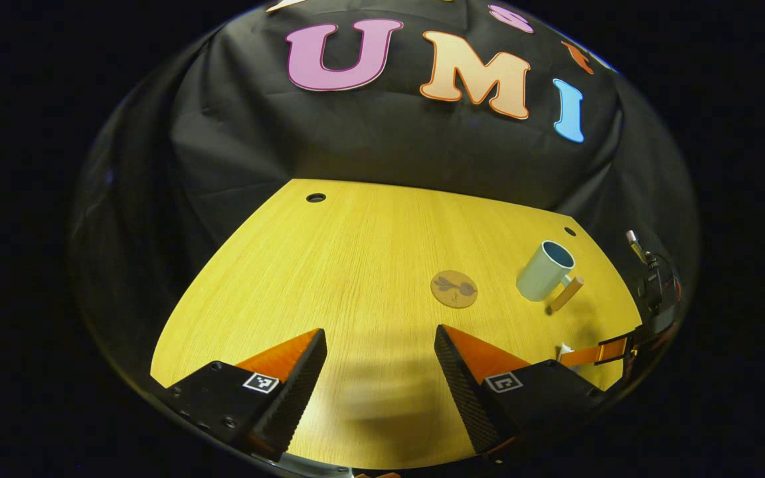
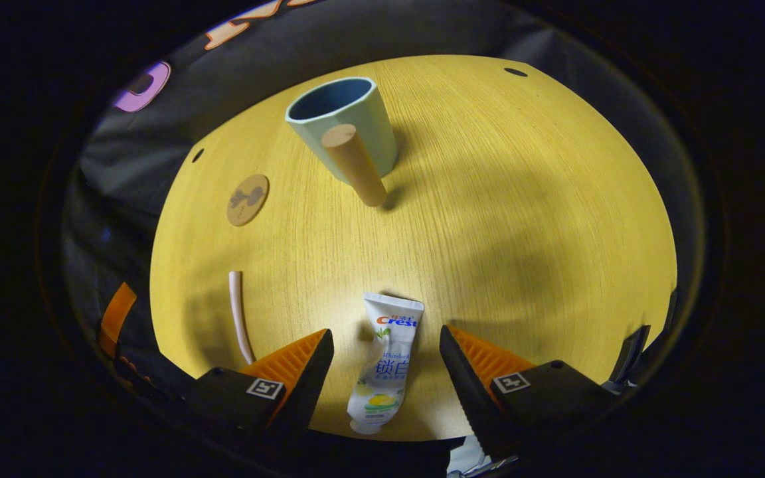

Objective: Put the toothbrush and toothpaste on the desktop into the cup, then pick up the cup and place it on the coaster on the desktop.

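A white toothpaste tube lies flat on the wooden desk, between the spread fingers of my right gripper, which is open and not pressing on it. A pale pink toothbrush lies to its left. Farther off stands a light green cup with a wooden handle. The round brown coaster lies left of the cup. In the left gripper view, my left gripper hovers open over bare desk, with the coaster and cup ahead to the right.
The desk has small round holes near its far corners. Black cloth hangs behind and around it. The right gripper's orange finger and its rig show at the right edge of the left gripper view.
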